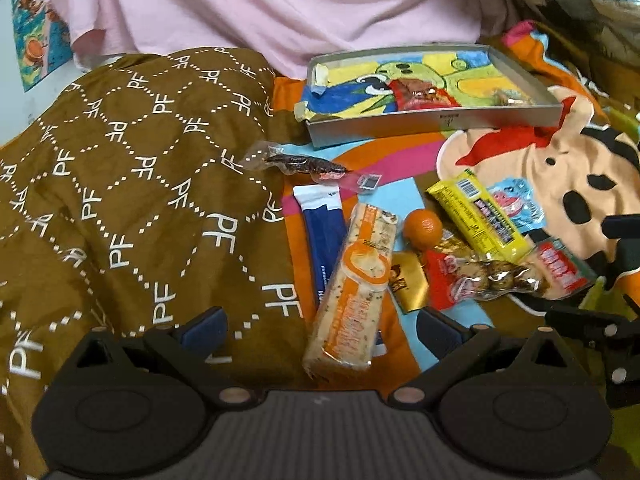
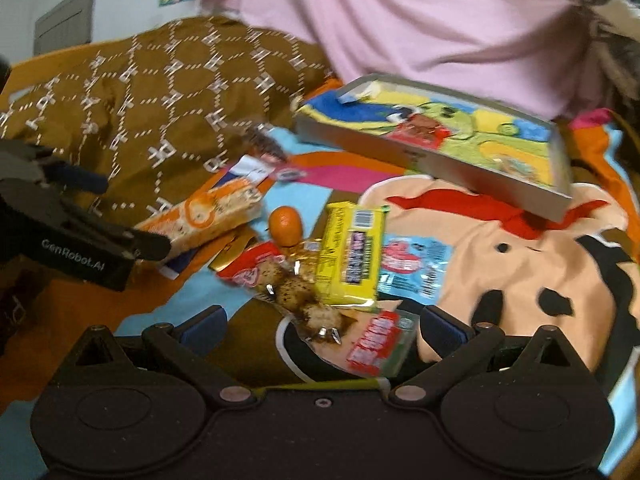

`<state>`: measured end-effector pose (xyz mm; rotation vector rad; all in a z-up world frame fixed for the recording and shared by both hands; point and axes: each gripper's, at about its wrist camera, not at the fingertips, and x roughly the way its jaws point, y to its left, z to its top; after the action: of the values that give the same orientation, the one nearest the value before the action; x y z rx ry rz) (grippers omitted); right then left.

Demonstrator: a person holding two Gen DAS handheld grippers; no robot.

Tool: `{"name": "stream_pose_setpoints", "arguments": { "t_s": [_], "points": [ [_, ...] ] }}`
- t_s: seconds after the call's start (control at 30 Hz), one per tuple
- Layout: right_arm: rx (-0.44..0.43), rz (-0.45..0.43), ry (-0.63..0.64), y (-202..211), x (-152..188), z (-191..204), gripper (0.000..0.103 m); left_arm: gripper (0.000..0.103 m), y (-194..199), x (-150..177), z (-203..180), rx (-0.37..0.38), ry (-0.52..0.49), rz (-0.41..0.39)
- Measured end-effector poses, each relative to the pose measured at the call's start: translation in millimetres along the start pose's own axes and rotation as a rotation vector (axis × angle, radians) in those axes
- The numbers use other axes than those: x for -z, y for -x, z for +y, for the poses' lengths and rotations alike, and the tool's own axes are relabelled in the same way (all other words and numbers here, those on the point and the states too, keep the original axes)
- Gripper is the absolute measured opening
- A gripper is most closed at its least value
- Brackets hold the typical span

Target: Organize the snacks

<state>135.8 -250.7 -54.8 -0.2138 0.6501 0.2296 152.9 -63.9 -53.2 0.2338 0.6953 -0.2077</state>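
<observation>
A pile of snacks lies on a colourful cartoon blanket. My left gripper (image 1: 320,328) is open, its fingers on either side of a long orange-and-white bar (image 1: 354,280) that partly covers a blue packet (image 1: 324,236). Beside them are a small orange (image 1: 423,229), a gold packet (image 1: 408,282), a red packet (image 1: 448,280), a yellow bar (image 1: 478,216) and a clear bag of brown sweets (image 1: 508,276). My right gripper (image 2: 322,328) is open over that clear bag (image 2: 320,312). A grey tray (image 1: 440,126) at the back holds a red packet (image 1: 420,94).
A brown patterned cloth (image 1: 132,200) covers the left side. A pink cloth (image 1: 280,8) hangs behind the tray. A dark snack in clear wrap (image 1: 304,165) lies at the brown cloth's edge. The left gripper's body (image 2: 80,240) shows at the left of the right wrist view.
</observation>
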Motion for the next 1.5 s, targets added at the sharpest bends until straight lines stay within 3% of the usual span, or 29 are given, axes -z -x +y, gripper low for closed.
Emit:
{"name": "stream_pose_setpoints", "arguments": {
  "t_s": [0.33, 0.8, 1.03, 1.2, 1.43, 1.5],
  "points": [
    [-0.098, 0.059, 0.040, -36, -14, -9, 0.102, 0.103, -22, -4, 2, 0.018, -0.020, 0.030],
    [-0.096, 0.143, 0.032, -60, -14, -17, 0.102, 0.102, -31, -5, 1, 0.040, 0.006, 0.040],
    [-0.175, 0.219, -0.023, -63, -13, -25, 0.098, 0.092, -31, -12, -1, 0.057, 0.034, 0.043],
    [-0.263, 0.250, 0.019, -54, -14, -17, 0.097, 0.084, -30, -19, -1, 0.079, 0.072, 0.056],
    [-0.359, 0.253, 0.045, -32, -13, -5, 0.095, 0.073, -32, -19, 1, 0.081, 0.109, 0.099],
    [-0.383, 0.251, 0.021, -29, -13, -8, 0.089, 0.070, -34, -18, 2, 0.082, 0.120, 0.114]
  ]
}}
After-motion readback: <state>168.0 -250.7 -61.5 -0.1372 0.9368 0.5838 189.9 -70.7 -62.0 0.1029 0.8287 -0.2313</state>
